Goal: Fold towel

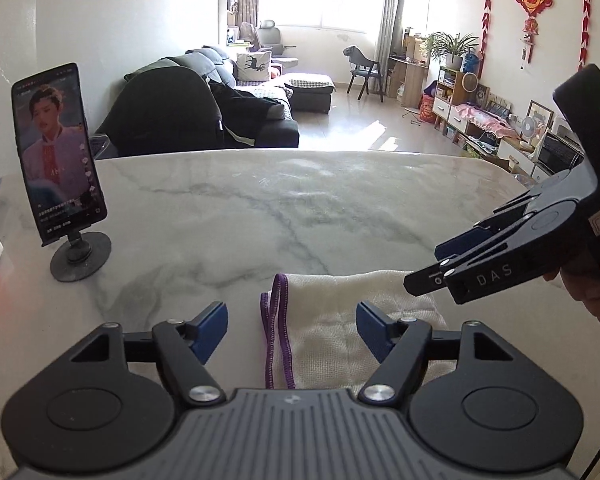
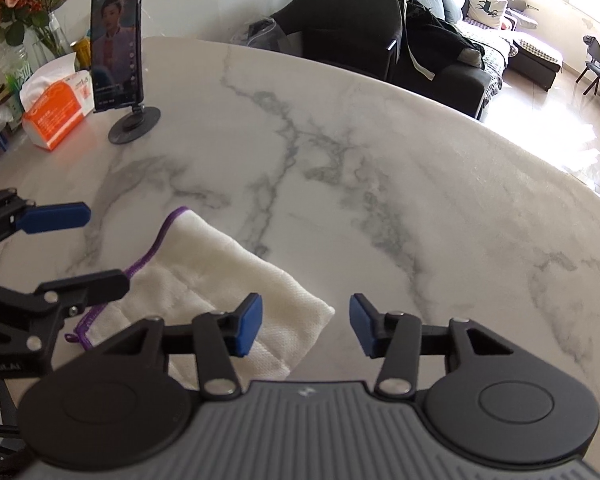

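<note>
White towel with purple stitched edge lies folded and flat on the marble desk. Left hand-held gripper and right hand-held gripper both part-open above it, gripping nothing.

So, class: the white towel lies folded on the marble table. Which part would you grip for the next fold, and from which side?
Probably grip the towel at its purple-stitched edge: the stacked layers end there as a thin, free lip. Come from above with the left gripper, whose open jaws straddle that edge, so one pinch catches every layer. The rounded, folded side gives less to pinch.
</note>
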